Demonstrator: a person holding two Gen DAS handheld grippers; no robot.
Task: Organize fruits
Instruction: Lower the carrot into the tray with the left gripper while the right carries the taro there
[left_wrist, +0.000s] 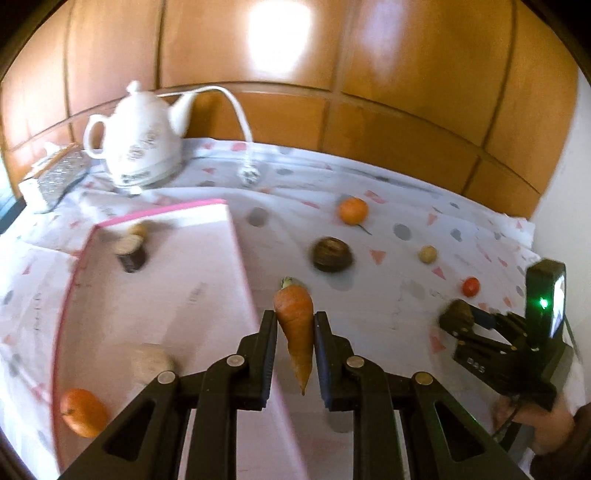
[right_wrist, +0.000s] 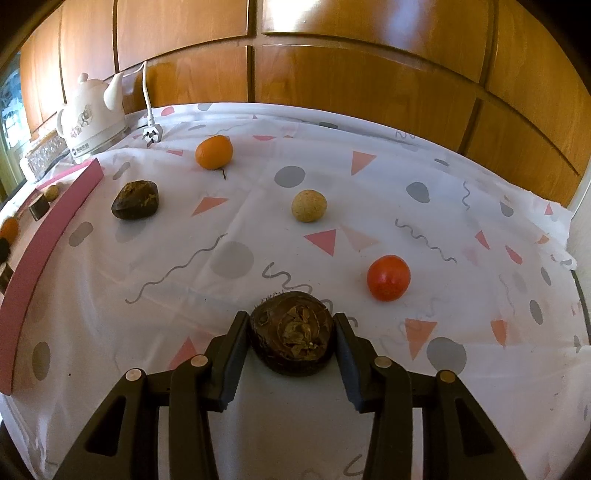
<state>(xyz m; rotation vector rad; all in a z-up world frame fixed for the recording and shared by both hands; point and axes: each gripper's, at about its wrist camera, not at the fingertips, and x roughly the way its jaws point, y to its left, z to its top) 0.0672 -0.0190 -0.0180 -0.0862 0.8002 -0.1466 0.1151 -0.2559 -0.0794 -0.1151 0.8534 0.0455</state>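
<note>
While our left gripper (left_wrist: 295, 325) pinches a tapered orange carrot (left_wrist: 296, 328) above the pink-rimmed tray (left_wrist: 236, 236), our right gripper (right_wrist: 291, 334) clamps, partly open, a rough brown round fruit (right_wrist: 291, 338) over the patterned tablecloth (right_wrist: 406, 206).

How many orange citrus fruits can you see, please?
2. One orange lies loose on the tablecloth; the other sits inside the pink-edged box. Others may be hidden.

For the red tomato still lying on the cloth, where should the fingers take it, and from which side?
Grip the red tomato across its widest middle, coming down from above and the near side. It is round and smooth, so a hold off the middle would likely slip. It sits apart from the other produce, leaving both flanks open.
</note>
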